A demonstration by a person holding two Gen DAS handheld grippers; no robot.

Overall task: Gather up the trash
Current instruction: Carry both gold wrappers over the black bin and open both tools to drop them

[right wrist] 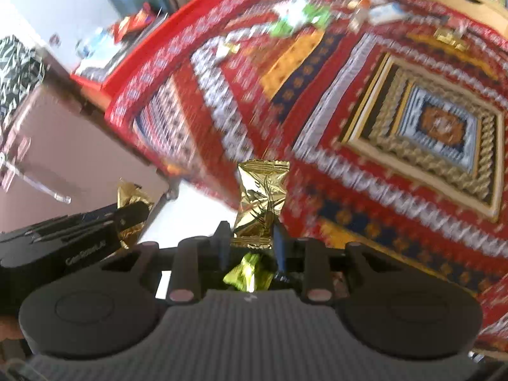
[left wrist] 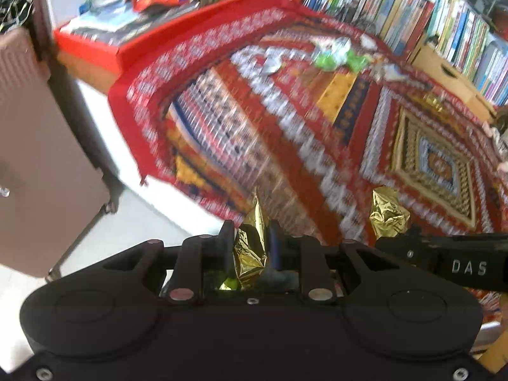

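Gold wrappers: two held, one per gripper. Left gripper (left wrist: 250, 244) jaws pinch a crumpled gold wrapper (left wrist: 249, 247); right gripper (right wrist: 250, 238) jaws pinch a flatter gold wrapper (right wrist: 262, 200). Both are raised near the edge of the red patterned cloth (right wrist: 349, 111). Farther across the cloth: one green wrapper (left wrist: 336, 55), several pale scraps, blurred, count unclear.

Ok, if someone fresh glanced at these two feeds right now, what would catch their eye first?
Probably the crumpled gold wrapper pinched in the left gripper and the gold candy wrapper clamped in the right gripper, both low and central in their own views. Behind them lies the bright red patterned rug, with green and white litter scattered at its far edge by the bookshelf.
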